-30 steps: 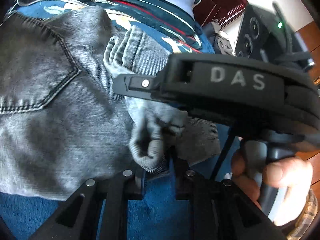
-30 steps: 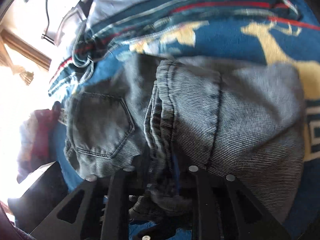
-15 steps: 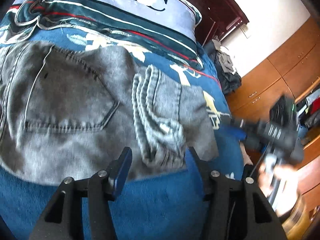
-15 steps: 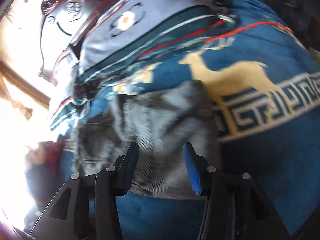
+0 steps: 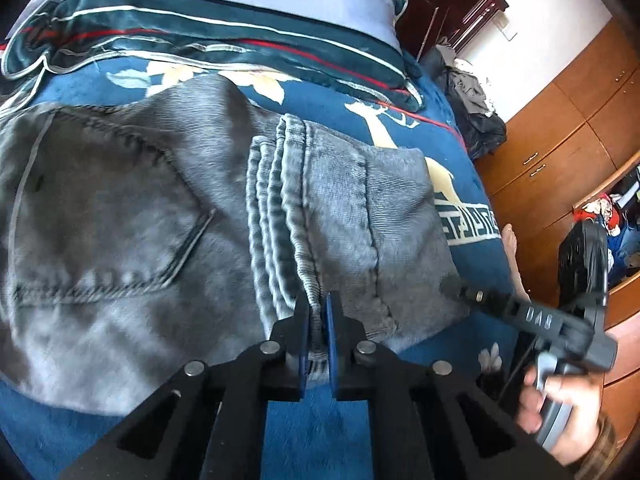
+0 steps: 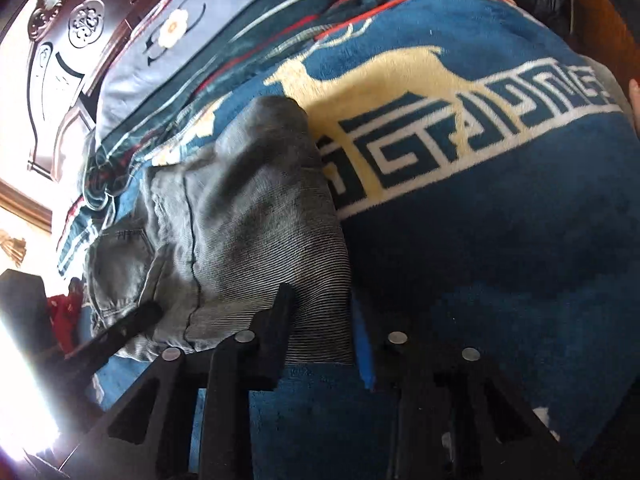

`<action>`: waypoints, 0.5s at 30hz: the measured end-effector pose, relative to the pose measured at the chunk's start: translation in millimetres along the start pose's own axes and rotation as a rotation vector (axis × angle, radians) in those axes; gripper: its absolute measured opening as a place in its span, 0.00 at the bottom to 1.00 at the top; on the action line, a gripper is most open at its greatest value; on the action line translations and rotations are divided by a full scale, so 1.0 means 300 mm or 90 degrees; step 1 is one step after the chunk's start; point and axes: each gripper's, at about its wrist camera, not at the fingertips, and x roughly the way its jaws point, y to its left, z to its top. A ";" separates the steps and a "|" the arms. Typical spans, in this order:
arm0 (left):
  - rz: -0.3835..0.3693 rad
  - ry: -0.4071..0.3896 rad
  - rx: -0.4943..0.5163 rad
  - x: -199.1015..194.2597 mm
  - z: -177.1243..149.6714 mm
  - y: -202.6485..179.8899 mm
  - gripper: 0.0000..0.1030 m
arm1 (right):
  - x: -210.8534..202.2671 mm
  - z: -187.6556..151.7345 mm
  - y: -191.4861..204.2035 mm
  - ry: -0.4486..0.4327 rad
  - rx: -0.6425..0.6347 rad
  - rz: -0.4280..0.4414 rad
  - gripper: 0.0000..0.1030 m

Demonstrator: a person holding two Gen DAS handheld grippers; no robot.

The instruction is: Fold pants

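Daylight fills both views, bright and cool. In the right wrist view a white glare (image 6: 20, 380) burns out the near left edge and washes the far-left corner, so detail there is lost. The jeans (image 6: 256, 216) in that view are slightly smeared, and the blanket (image 6: 500, 240) is soft. The left wrist view is sharper: seams on the jeans read clearly, while the hand (image 5: 560, 412) at the near right is blurred. Fisheye bending curves both views, with dark corners.

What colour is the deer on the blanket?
Pale yellow, on a blue blanket. The deer shows best in the right wrist view.
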 end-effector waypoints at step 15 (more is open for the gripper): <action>-0.005 -0.077 0.040 -0.129 0.083 -0.012 0.28 | -0.064 0.054 0.030 -0.053 -0.014 -0.026 0.36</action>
